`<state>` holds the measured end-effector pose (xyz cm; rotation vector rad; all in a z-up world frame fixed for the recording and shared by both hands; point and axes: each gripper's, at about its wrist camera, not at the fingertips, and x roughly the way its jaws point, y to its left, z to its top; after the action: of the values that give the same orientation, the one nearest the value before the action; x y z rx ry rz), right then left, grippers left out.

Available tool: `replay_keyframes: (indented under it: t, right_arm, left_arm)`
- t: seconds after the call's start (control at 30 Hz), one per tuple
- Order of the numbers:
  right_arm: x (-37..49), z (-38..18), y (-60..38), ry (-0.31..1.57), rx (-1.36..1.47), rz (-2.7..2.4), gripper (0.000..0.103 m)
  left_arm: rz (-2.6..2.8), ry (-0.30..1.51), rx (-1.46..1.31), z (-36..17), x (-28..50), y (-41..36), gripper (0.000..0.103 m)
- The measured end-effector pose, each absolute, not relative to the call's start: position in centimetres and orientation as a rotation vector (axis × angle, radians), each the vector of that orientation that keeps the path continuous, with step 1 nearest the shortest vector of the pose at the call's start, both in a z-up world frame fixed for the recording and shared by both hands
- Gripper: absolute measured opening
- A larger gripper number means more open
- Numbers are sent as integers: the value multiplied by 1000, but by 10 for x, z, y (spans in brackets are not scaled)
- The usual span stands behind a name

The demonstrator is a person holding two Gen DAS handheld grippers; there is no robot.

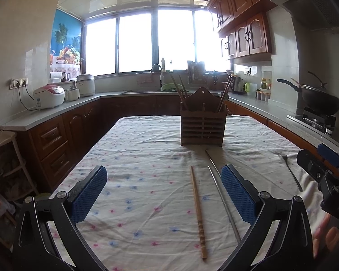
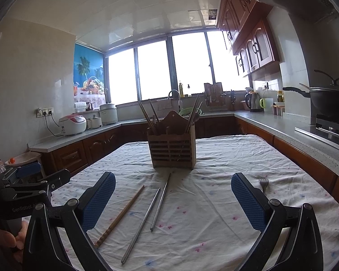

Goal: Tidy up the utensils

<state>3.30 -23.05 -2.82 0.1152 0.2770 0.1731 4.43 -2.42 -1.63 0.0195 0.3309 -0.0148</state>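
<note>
Left gripper (image 1: 163,195): jaws spread wide, nothing between the pads, held above the tablecloth (image 1: 133,158). Right gripper (image 2: 173,202): likewise spread wide and empty, held above the same cloth.

Items lying loose, taken from the left gripper outward. A wooden chopstick (image 1: 197,212) lies on the cloth inside the span of the left jaws, toward the right-hand pad. Its long axis runs almost straight away from the gripper, carved thick end nearest, thin tip toward the holder. Just beside it, hard against the right-hand pad, lies a metal chopstick (image 1: 223,203) on a nearly parallel line. A second metal chopstick (image 1: 211,160) lies beyond, partly hidden by that pad.

From the right wrist view the same three pieces sit left of centre and run diagonally across the jaw span. A fork (image 2: 264,184) lies just beyond the right-hand pad of the right gripper, tines pointing away.

The wooden holder (image 1: 202,127) stands upright further along the table, already carrying several utensils.

Judgement: the wooden chopstick is better placed for the left gripper, the fork for the right. The chopstick's axis lies along the fingers, so closing across its shaft is feasible.
</note>
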Motion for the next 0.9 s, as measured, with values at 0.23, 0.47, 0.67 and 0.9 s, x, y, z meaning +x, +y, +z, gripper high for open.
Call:
replay_keyframes:
  t: [0.23, 0.47, 0.67, 0.9]
  right_arm:
    - [32, -28, -230, 276, 114, 175, 103]
    - [32, -28, -230, 276, 115, 176, 103]
    - [32, -26, -229, 278, 118, 178, 103]
    - [32, -25, -228, 277, 123, 181, 103]
  left_arm:
    - [-16, 332, 19, -17, 45, -24, 103]
    - [-18, 338, 13, -17, 46, -23, 103]
    - [-18, 336, 15, -17, 47, -23, 103]
    - [-22, 338, 13, -17, 47, -23, 103]
